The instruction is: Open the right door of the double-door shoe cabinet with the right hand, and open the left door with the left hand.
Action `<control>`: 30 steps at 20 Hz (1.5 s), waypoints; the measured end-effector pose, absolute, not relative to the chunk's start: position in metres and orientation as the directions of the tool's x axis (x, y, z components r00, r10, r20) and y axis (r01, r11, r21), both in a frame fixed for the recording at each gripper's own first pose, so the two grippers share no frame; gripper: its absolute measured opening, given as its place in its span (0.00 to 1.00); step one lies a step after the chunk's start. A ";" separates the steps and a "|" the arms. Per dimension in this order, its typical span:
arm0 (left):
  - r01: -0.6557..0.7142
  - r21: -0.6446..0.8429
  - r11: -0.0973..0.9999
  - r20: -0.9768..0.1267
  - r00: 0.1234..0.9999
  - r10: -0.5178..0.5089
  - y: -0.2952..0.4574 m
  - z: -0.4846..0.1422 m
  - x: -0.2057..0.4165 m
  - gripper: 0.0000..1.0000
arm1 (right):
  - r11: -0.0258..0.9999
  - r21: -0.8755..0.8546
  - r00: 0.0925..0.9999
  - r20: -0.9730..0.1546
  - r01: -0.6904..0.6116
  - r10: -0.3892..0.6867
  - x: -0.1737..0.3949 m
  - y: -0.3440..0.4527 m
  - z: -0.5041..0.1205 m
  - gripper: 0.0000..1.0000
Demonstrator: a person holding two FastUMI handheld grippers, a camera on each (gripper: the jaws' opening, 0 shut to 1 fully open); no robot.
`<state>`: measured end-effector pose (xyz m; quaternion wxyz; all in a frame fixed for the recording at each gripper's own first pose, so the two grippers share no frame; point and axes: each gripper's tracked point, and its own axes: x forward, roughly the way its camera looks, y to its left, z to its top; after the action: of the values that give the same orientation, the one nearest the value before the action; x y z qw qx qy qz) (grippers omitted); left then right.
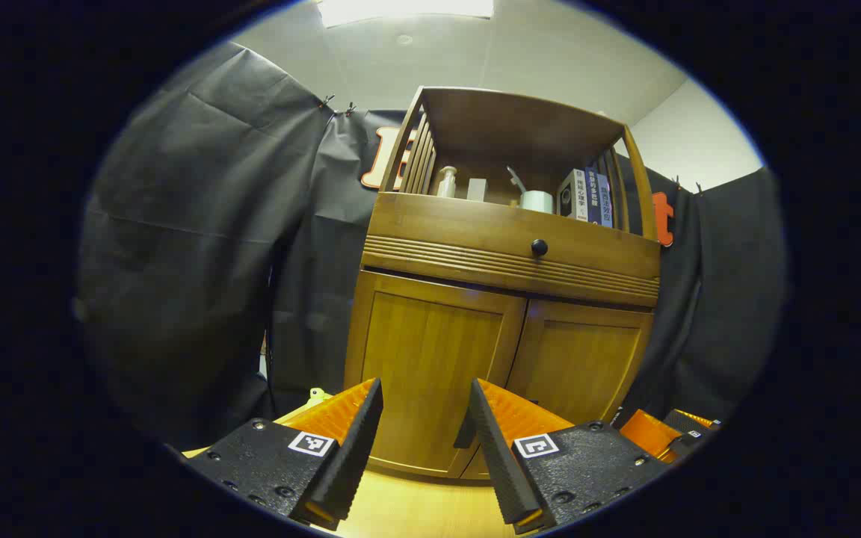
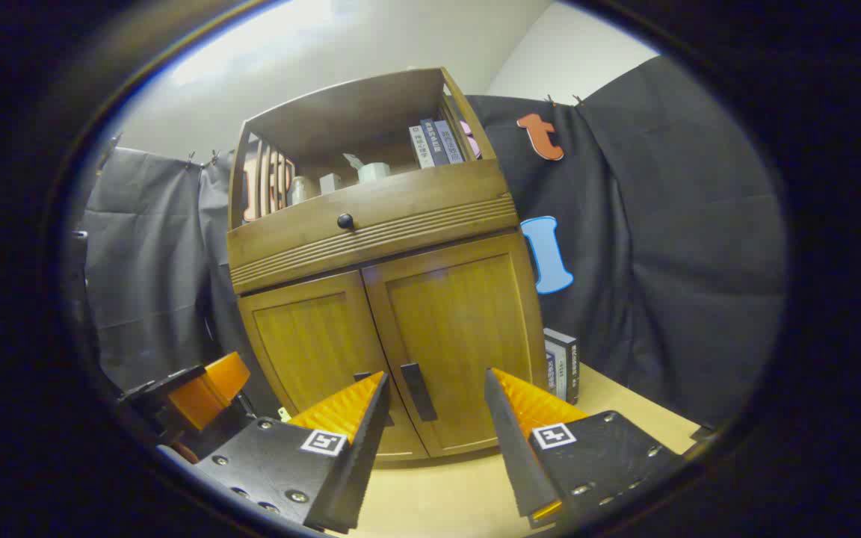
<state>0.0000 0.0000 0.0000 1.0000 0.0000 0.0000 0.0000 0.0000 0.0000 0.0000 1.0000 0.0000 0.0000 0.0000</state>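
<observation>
**Both doors shut, both grippers empty: risks lie in the reach for the handles**

The brown wooden double-door shoe cabinet [image 2: 386, 299] is seen standing on a pale wooden tabletop [image 2: 445, 501], against the black cloth wall. Its right door [image 2: 460, 329] and left door [image 2: 311, 344] are both closed, meeting at a centre seam. A dark vertical bar handle [image 2: 418, 391] is fixed on the right door beside that seam; the left door's handle is mostly hidden behind a finger.

The right gripper [image 2: 434, 396] is held spread wide with nothing between its fingers, short of the handle. The left gripper [image 1: 424, 407] is likewise parted and empty, facing the left door [image 1: 430, 366].

Because the handles sit close together at the seam, the grippers could be brought into collision, or the wrong handle could be caught. A shallow grip on the slim bar could slip off. A pull not following the hinge arc could drag the cabinet, and the books [image 2: 434, 142] and small containers [image 2: 373, 172] on the open top shelf could be shaken. The boxed books [image 2: 561, 364] standing beside the cabinet may be struck by the swinging right door.
</observation>
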 end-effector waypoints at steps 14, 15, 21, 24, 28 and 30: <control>-0.078 0.049 0.996 0.025 0.997 0.077 0.026 0.005 0.009 0.67 | 0.998 -0.062 1.000 -0.012 0.000 0.000 0.020 0.000 -0.007 0.77; -0.078 0.049 0.996 0.025 0.997 0.077 0.026 0.006 0.010 0.67 | 0.998 -0.066 1.000 -0.011 -0.002 0.002 0.023 0.000 -0.008 0.77; -0.101 0.055 0.993 0.022 0.995 0.100 0.040 0.008 0.006 0.73 | 0.993 -0.110 0.999 0.000 -0.034 0.034 0.056 0.008 -0.016 0.69; -0.160 0.069 0.985 0.027 0.987 0.158 0.064 0.012 -0.001 0.73 | 0.987 -0.140 0.996 -0.038 -0.080 0.075 0.089 0.018 -0.033 0.69; -0.258 0.104 0.960 0.026 0.966 0.257 0.100 0.015 -0.013 0.73 | 0.977 -0.161 0.987 -0.110 -0.138 0.121 0.129 0.036 -0.068 0.77; -0.311 0.121 0.943 0.030 0.950 0.309 0.116 0.018 -0.018 0.73 | 0.972 -0.175 0.982 -0.136 -0.157 0.134 0.150 0.044 -0.083 0.77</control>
<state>-0.0183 0.1162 0.0179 0.9856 0.0624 -0.0053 0.1573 0.1501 0.0444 -0.0831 0.9910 -0.0931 0.0618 0.0733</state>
